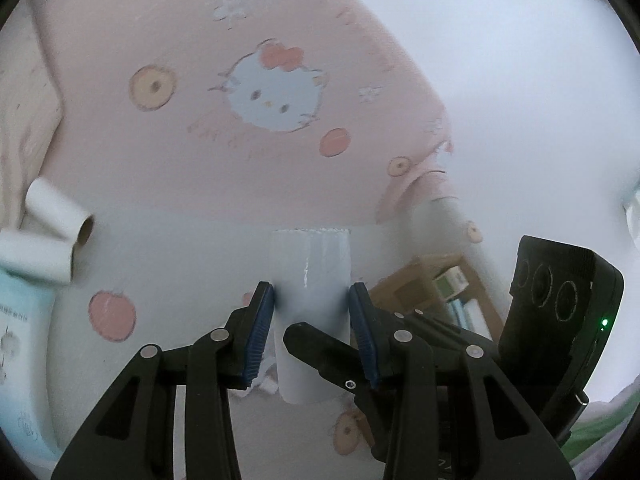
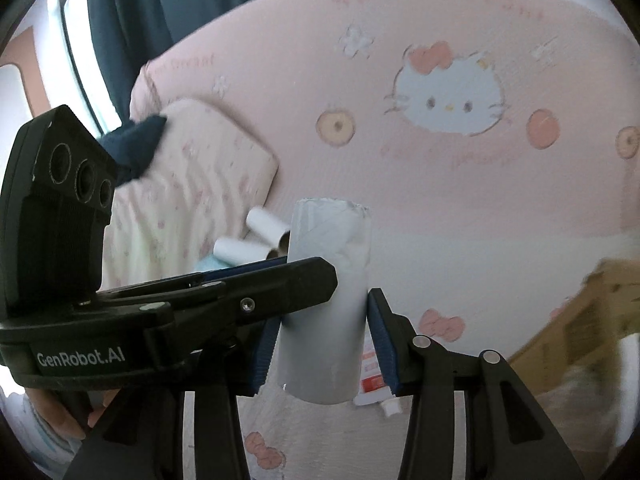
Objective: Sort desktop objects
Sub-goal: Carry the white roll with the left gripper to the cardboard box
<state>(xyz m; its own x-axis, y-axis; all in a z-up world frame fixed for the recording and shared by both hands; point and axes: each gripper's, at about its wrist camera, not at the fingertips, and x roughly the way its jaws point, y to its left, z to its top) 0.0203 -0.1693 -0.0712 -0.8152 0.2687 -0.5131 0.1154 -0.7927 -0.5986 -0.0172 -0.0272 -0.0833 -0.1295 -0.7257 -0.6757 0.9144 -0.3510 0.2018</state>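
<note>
White paper tube, held in both grippers over a pink cat-print sheet.

Item: one white paper tube [image 1: 310,280], roughly upright, clear of the pink sheet [image 1: 160,140] behind it. The left gripper [image 1: 312,296] has its blue-padded jaws clamped on the tube's two sides. The right gripper [image 2: 325,316] grips the same tube lower down: its right pad lies against the wall (the opposite pad is hidden behind the left gripper, which crosses in front). Also present: two more white rolls [image 2: 266,226] with brown cores, lying side by side near a pale floral pillow [image 2: 192,168], a wooden box [image 1: 432,280] well apart from them, and a small red-and-white pack [image 2: 370,368] on the sheet under the tube.
</note>
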